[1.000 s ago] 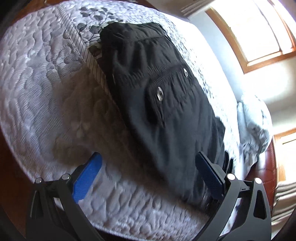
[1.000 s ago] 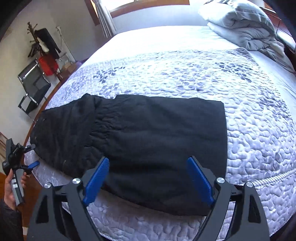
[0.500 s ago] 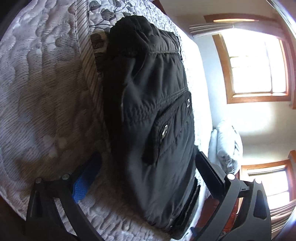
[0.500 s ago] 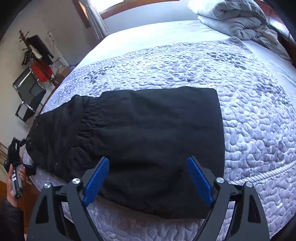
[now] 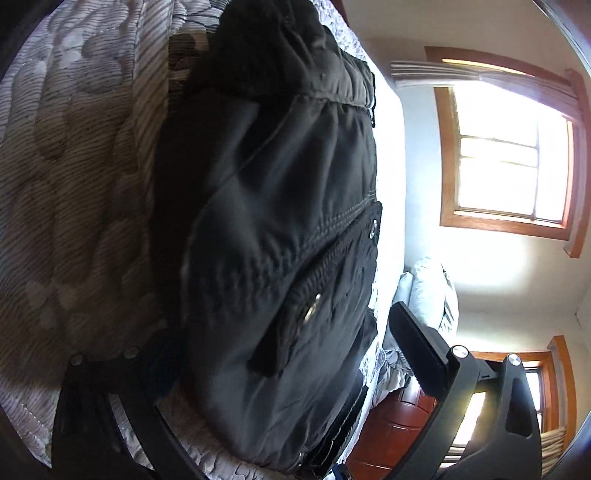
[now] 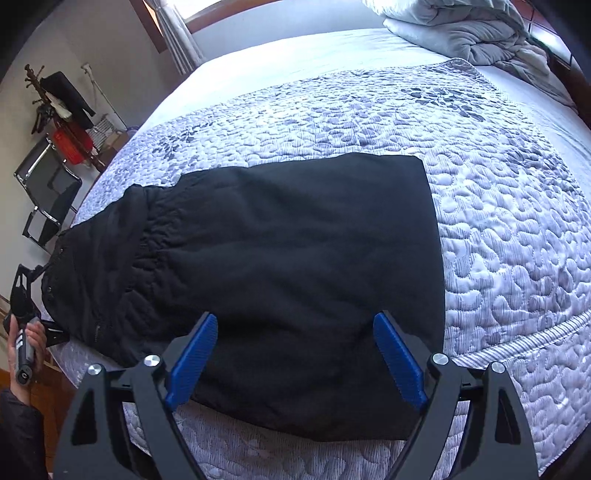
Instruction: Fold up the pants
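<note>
Black pants (image 6: 280, 258) lie flat across the near side of the quilted bed (image 6: 498, 221), folded once, waist end at the left bed edge. In the left wrist view the waist end with its pocket and snaps (image 5: 280, 258) fills the middle. My left gripper (image 5: 280, 354) is open, jaws wide on either side of the waist end, its left finger in shadow under the fabric edge. My right gripper (image 6: 295, 350) is open and empty, hovering over the near edge of the pants' leg end. The left gripper also shows in the right wrist view (image 6: 29, 317), in the person's hand.
A grey crumpled duvet (image 6: 461, 29) lies at the head of the bed. A chair (image 6: 48, 195) and a coat rack (image 6: 59, 99) stand by the far-left wall. Windows (image 5: 509, 158) and a wooden headboard (image 5: 391, 424) show beyond the bed.
My left gripper has tilted and moved in close to the waist end, which now sits between its jaws. My right gripper has come slightly nearer to the pants' near edge.
</note>
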The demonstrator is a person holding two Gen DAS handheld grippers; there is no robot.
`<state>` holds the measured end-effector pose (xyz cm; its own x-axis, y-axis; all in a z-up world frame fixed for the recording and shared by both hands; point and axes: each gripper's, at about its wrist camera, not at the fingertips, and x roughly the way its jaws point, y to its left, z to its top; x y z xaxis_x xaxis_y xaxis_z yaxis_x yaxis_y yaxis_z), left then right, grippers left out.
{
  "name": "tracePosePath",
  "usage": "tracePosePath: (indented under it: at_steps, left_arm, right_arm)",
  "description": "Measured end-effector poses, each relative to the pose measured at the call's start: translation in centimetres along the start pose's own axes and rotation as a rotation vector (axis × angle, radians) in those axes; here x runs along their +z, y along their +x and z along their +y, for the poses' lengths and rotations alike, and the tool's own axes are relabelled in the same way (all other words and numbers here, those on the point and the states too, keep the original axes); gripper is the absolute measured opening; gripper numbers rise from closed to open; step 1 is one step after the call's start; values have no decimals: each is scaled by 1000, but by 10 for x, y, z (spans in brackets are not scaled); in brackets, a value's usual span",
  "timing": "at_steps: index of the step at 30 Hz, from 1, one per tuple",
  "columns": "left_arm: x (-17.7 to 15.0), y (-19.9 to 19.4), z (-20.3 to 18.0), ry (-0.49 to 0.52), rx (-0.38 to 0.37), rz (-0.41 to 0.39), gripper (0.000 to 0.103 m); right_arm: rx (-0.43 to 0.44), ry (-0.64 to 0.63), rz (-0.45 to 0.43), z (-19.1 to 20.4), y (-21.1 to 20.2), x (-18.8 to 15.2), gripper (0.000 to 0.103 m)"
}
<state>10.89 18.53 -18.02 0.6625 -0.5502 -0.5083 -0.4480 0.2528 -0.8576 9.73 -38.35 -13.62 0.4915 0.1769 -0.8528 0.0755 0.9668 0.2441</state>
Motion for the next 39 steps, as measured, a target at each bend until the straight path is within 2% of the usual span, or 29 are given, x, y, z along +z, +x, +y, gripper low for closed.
tracePosePath:
  at_steps: [2, 3, 4, 9, 11, 14, 17, 24, 29, 32, 35, 39]
  left_arm:
    - [0, 2, 1, -6, 53, -3, 45]
    - [1, 3, 5, -23, 66, -5, 44]
    - [0, 3, 8, -42, 46, -13, 42]
    - [-7, -1, 6, -43, -6, -39, 17]
    - [-9, -2, 4, -53, -44, -42, 14]
    - [-12, -3, 0, -60, -84, -41, 11]
    - [-16, -6, -7, -25, -125, -48, 10]
    - [-36, -10, -57, 184, -161, -72, 10]
    - [-58, -8, -93, 347, -129, -91, 12]
    - [-78, -5, -122, 497, -92, -89, 16]
    - [-104, 4, -153, 639, -71, -60, 21]
    - [-136, 20, -180, 772, -55, -4, 26]
  right_arm:
    - [-2, -8, 1, 1, 1, -1, 89]
    - [-6, -14, 3, 2, 2, -2, 90]
    - [-9, -22, 5, 2, 3, -2, 90]
    - [-12, -33, 9, 2, 4, -3, 90]
    - [-8, -29, 8, 2, 4, -3, 90]
    - [-11, -36, 9, 2, 4, -4, 90]
    - [-12, -41, 9, 2, 4, -4, 90]
    - [-7, -37, 10, 2, 4, -5, 90]
    - [-5, -35, 10, 2, 4, -6, 90]
    - [0, -31, 9, 1, 4, -6, 90]
    - [7, -25, 4, 0, 3, -6, 90]
    - [20, -10, -2, -3, 1, -6, 90]
